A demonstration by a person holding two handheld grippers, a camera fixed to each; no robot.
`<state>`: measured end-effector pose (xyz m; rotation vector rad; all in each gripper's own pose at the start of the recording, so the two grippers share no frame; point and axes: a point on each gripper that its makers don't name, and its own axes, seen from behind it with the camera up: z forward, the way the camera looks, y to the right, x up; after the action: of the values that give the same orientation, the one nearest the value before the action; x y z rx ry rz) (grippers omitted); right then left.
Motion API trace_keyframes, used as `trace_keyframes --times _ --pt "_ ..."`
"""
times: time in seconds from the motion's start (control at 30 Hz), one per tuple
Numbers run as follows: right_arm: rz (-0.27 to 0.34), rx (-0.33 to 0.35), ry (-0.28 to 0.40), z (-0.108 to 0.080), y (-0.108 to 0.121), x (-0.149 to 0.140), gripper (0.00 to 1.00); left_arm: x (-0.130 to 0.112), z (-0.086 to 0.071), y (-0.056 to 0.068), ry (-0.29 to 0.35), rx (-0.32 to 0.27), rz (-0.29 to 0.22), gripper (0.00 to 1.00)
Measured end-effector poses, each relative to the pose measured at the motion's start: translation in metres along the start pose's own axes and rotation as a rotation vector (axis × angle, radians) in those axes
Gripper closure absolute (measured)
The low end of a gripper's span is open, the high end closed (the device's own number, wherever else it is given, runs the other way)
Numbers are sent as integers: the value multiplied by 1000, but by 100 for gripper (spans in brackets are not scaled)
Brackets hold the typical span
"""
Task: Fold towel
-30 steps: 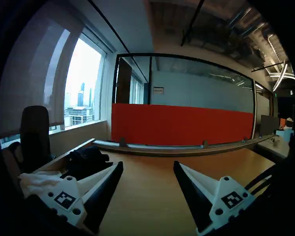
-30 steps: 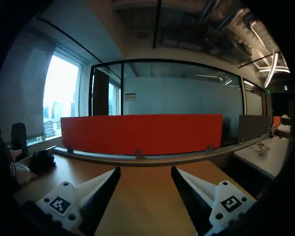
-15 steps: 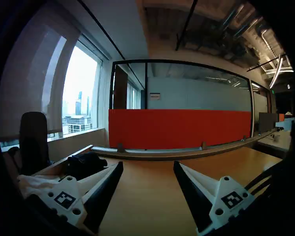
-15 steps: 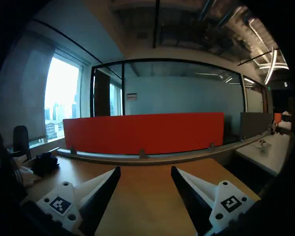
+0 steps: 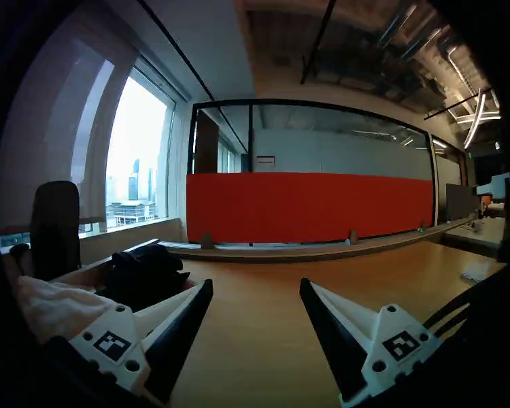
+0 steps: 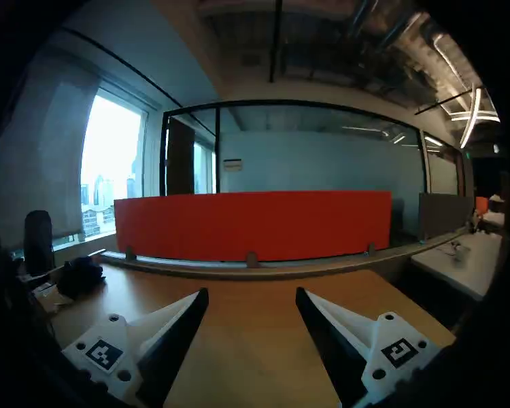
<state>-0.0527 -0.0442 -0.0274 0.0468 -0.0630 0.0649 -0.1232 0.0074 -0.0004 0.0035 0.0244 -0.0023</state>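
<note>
Hovering over wooden desk (image 5: pixel 255 353): left gripper (image 5: pixel 255 281), fingers spread, holding nothing. Right gripper (image 6: pixel 250 291): likewise spread, empty. Towel (image 5: pixel 47 309): white, crumpled heap at desk's edge, far left of left gripper's fingers, beside dark bundle (image 5: pixel 145 272). Long axis hard to tell, probably none while bunched. Left gripper nearer.

L hand-held gripper (image 5: pixel 255 283) moved closer to white towel (image 5: pixel 51 309); looms bigger vs 1 s ago.
</note>
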Motion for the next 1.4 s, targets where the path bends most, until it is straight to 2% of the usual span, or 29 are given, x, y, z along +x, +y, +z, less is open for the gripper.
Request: trace_keyframes --times 0.47,1.0,1.4 --pt "4 -16 16 4 10 -16 1 -28 11 2 22 5 7 5" --pt "-13 -26 5 8 15 -24 1 -47 15 -5 -2 13 -5 5" --pt "-21 -21 10 6 11 -18 1 -51 16 -2 -8 9 6 5"
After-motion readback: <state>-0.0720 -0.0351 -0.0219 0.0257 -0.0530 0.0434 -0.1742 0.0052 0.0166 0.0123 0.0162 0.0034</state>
